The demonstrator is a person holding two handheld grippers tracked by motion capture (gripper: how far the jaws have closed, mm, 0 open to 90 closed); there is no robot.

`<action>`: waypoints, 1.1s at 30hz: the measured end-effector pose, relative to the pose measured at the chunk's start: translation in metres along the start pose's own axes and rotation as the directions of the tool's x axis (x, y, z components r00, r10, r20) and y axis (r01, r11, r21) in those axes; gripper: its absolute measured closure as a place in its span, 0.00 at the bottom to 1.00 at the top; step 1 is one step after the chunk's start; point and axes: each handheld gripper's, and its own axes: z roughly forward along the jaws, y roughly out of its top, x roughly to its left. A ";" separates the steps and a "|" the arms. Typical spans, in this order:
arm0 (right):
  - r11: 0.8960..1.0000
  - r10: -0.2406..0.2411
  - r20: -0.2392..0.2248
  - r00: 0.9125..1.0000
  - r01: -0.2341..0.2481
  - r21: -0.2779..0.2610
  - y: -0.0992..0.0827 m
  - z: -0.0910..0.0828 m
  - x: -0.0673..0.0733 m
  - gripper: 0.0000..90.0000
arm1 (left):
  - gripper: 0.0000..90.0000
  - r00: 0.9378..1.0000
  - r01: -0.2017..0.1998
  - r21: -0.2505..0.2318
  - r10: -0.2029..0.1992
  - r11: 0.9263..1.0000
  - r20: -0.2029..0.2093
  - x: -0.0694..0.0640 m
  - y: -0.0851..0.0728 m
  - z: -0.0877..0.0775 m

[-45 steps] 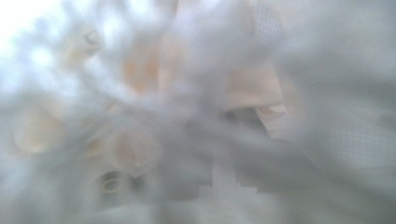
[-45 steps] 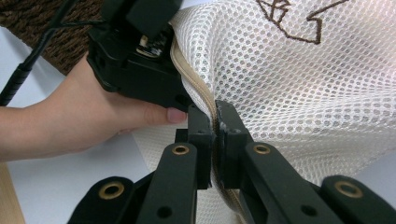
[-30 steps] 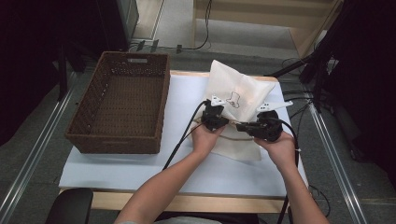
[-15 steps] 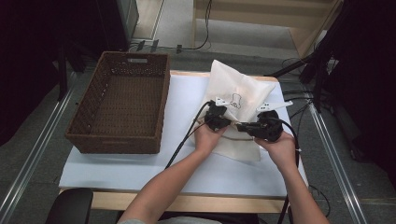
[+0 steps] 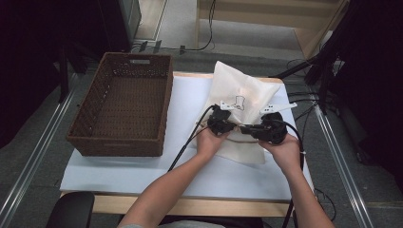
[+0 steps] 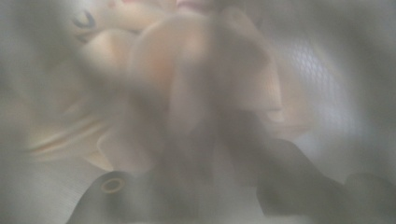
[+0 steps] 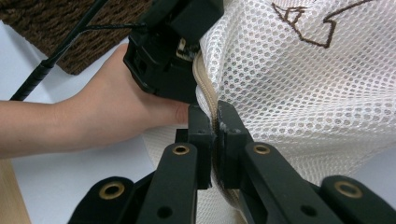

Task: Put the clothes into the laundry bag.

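Note:
A white mesh bag [image 5: 240, 90] with a brown stitched figure stands tented on the white table [image 5: 142, 166]. My right gripper [image 7: 215, 114] is shut on the bag's beige zipper edge [image 7: 204, 91], with the mesh bulging beyond it. In the high view the right gripper [image 5: 244, 128] points left at the bag's lower part. My left gripper [image 5: 228, 124] sits right beside it against the same edge, its black body [image 7: 168, 51] over the zipper. In the left gripper view blurred mesh [image 6: 308, 70] covers the lens, a peach shape [image 6: 187, 70] shows through, and the dark jaws look closed in the fabric.
A brown wicker basket [image 5: 123, 109] stands empty on the left part of the table, its corner [image 7: 56, 28] also behind the left hand [image 7: 107, 112]. Black cables [image 5: 190, 142] trail from both grippers toward the front edge. Metal rails run along both sides of the table.

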 end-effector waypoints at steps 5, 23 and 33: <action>1.000 -0.002 -0.005 1.000 0.002 -0.004 0.000 0.000 0.000 0.97 | 0.91 1.000 -0.001 -0.064 0.001 0.998 -0.012 0.000 0.006 -0.002; 1.000 0.010 0.001 1.000 -0.010 0.008 -0.003 0.001 -0.004 0.97 | 0.68 0.997 -0.005 0.035 0.002 0.999 0.079 0.001 0.002 -0.009; 1.000 0.009 -0.001 1.000 -0.009 0.011 -0.003 0.000 -0.005 0.97 | 0.61 0.996 -0.035 0.045 0.031 0.998 0.087 0.001 -0.008 -0.022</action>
